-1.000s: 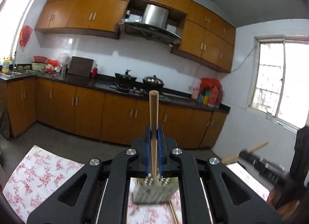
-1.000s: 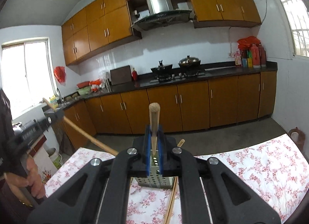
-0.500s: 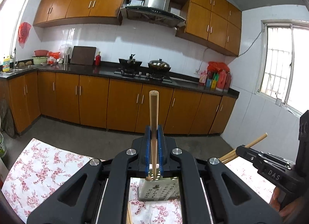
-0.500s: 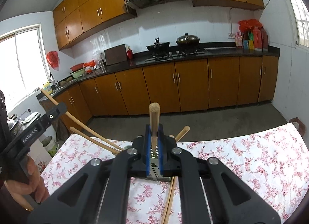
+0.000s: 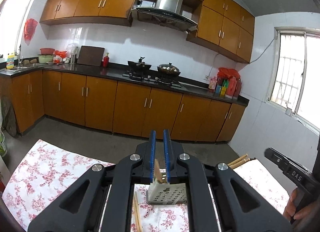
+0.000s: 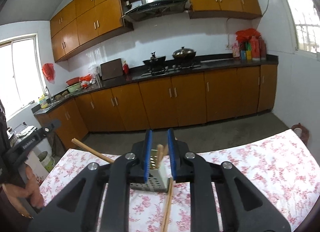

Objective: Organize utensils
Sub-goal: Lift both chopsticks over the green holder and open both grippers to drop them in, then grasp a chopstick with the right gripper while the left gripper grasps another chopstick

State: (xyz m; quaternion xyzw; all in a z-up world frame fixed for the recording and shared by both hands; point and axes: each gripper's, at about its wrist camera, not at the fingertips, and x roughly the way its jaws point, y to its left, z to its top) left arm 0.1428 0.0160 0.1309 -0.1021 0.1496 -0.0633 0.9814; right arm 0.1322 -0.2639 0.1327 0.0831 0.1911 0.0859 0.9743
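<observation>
A white perforated utensil holder [image 5: 167,195] stands on the floral tablecloth [image 5: 50,164], just beyond both grippers; it also shows in the right wrist view [image 6: 158,178]. My left gripper [image 5: 160,156] is open and empty above it, with a wooden chopstick [image 5: 158,171] leaning in the holder between the jaws. My right gripper [image 6: 159,154] is open and empty, with chopsticks [image 6: 160,155] standing in the holder. A loose pair of chopsticks [image 6: 168,206] lies on the cloth in front of the holder, also seen in the left wrist view [image 5: 137,212].
The other hand-held gripper shows at the right edge of the left wrist view [image 5: 290,170] and at the left of the right wrist view [image 6: 30,142]. Wooden sticks [image 5: 239,159] poke out on the right. Kitchen cabinets [image 5: 140,108] and floor lie beyond the table edge.
Both grippers were shut on upright chopsticks; both have opened and the chopsticks have dropped into the holder.
</observation>
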